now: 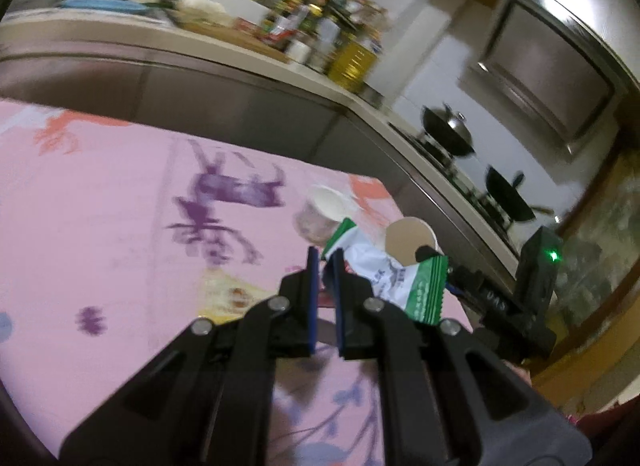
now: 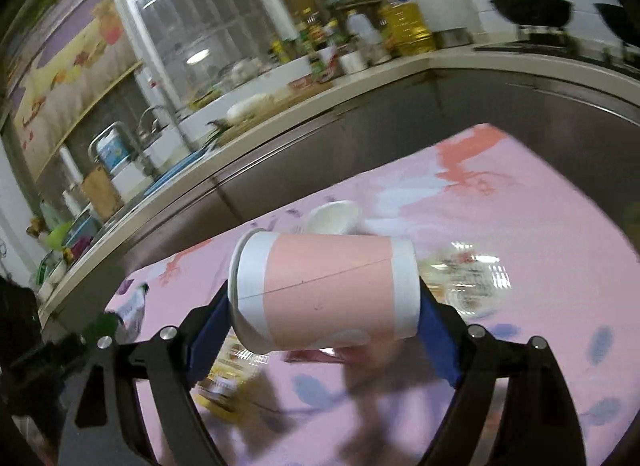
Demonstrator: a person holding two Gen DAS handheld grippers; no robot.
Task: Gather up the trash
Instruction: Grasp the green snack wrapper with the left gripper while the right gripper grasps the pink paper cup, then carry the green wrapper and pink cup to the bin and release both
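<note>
A: Two cups show over the pink tablecloth [image 2: 500, 225], plus one wrapper. What sits around the cloth?

B: Beyond its far edge runs a long dark cabinet front with a pale countertop [image 2: 400, 65] on it. On that counter stand bottles, a yellow oil jug [image 2: 408, 25] and, further along, a lidded black wok [image 2: 530, 1] on the stove.

A: And on the cloth itself?

B: Printed purple and orange shapes, blurred. A white paper cup [image 2: 334, 217] lies on its side near the far edge. Closer in there are blurred shiny packets [image 2: 472, 278] lying flat; I cannot tell what they are.

A: The right gripper [image 2: 324, 318]?

B: Spread wide, it clamps a pink-and-white paper cup [image 2: 328, 290] end to end, sideways, above the cloth. That cup hides much of the cloth behind it.

A: The left gripper [image 1: 326, 298]?

B: Clenched tight on a crumpled green-and-white wrapper [image 1: 400, 278], which hangs off to the right of its fingertips, lifted clear of the cloth. Just behind the wrapper, the pink cup's brown end faces this camera.
</note>
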